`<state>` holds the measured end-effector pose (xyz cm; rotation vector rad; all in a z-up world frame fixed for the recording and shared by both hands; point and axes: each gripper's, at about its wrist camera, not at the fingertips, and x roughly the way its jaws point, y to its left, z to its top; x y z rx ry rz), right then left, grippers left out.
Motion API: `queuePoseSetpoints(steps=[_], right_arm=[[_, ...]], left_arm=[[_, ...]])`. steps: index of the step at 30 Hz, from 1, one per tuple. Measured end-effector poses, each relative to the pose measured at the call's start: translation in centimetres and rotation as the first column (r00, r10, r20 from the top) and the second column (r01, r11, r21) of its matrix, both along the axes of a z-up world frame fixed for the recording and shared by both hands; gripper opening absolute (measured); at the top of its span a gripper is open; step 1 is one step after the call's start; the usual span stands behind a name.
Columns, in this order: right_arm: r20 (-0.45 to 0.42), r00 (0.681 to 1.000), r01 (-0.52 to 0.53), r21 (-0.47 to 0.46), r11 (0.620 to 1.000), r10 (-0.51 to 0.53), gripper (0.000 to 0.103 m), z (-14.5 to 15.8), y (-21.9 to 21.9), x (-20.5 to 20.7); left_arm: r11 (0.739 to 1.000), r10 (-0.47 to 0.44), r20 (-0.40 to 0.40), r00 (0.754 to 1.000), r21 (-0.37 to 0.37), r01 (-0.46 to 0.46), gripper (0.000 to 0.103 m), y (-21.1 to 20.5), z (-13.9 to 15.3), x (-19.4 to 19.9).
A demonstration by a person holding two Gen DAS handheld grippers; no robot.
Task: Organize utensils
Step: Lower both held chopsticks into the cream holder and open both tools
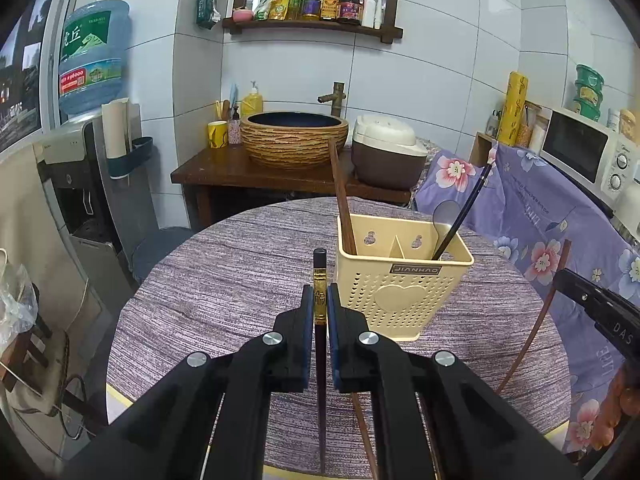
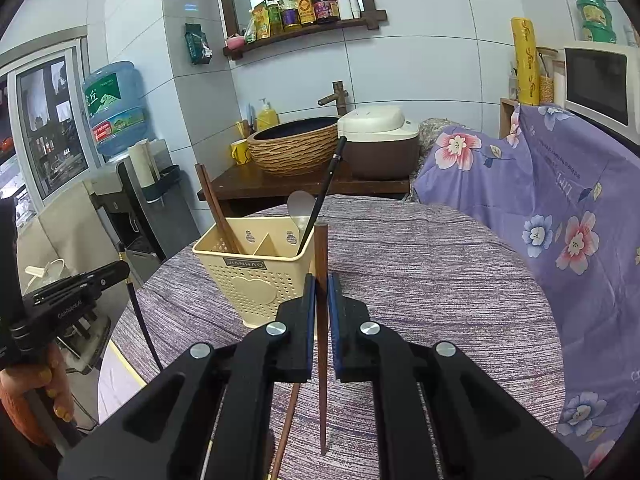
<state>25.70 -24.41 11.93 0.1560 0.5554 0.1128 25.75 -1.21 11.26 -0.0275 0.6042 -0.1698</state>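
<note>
We've got a chopstick in each gripper right now. The left gripper (image 1: pixel 319 312) has its fingers pinched on a black chopstick (image 1: pixel 319 268) with a gold band near the top end, held upright just left of the caddy (image 1: pixel 400 280). The right gripper (image 2: pixel 320 300) is clamped on a brown chopstick (image 2: pixel 321 248) — plain dark wood, square-ish top, tapering down to a point below the fingers, just beside the caddy's right corner.

The caddy is cream plastic, perforated sides, a heart on the front, and a divider splitting it in two. The left compartment holds a brown chopstick leaning back; the right one holds a metal spoon (image 1: pixel 445 216) and a black chopstick (image 1: pixel 464 212) tilted to the right. Another brown chopstick (image 2: pixel 286 420) lies on the table under the right gripper.

The table (image 1: pixel 224 280) is round, covered in a streaky purple cloth. Behind it there's a dark wood counter with a woven-look basin (image 1: pixel 294 136), a rice cooker (image 1: pixel 386 148) and a yellow mug (image 1: pixel 217 134) — plus a bottle shelf (image 1: pixel 312 28) on the white tile wall, a water dispenser (image 1: pixel 90 80) on the left, a microwave (image 1: pixel 584 152) and a floral purple sheet (image 1: pixel 532 208) on the right.
</note>
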Motion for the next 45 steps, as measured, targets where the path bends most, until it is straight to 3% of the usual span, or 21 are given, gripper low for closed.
queuePoseSetpoints(steps=[8, 13, 17, 21, 26, 37, 45], right_arm=[[0.018, 0.998, -0.055, 0.041, 0.998, 0.055, 0.007, 3.3, 0.3, 0.9], [0.085, 0.991, -0.104, 0.044, 0.994, 0.100, 0.007, 10.0, 1.4, 2.7], [0.158, 0.985, -0.075, -0.001, 0.997, 0.075, 0.007, 15.4, 2.5, 4.9], [0.167, 0.984, -0.061, -0.009, 0.998, 0.062, 0.007, 17.4, 3.2, 7.2], [0.131, 0.990, -0.055, -0.026, 0.998, 0.058, 0.007, 15.0, 3.8, 9.2], [0.004, 0.998, -0.056, -0.026, 0.998, 0.056, 0.008, 4.9, 4.3, 10.9], [0.022, 0.999, -0.043, -0.050, 0.998, 0.044, 0.008, 2.9, 4.8, 10.6]], left_arm=[[0.999, -0.022, 0.051, 0.998, -0.032, 0.024, 0.008, 1.0, 3.6, 0.4], [0.996, -0.050, 0.116, 0.992, -0.062, 0.057, 0.008, 1.1, 9.7, 1.4], [0.992, -0.067, 0.167, 0.984, -0.091, 0.083, 0.008, 0.3, 14.7, 3.0], [0.992, -0.062, 0.209, 0.976, -0.097, 0.084, 0.008, -1.1, 17.1, 4.8], [0.992, -0.073, 0.210, 0.975, -0.085, 0.093, 0.008, -2.6, 15.5, 6.0], [0.994, -0.079, 0.077, 0.994, -0.065, 0.084, 0.008, -3.9, 6.1, 8.8], [0.996, -0.075, 0.006, 0.997, -0.052, 0.076, 0.008, -4.0, 2.5, 9.1]])
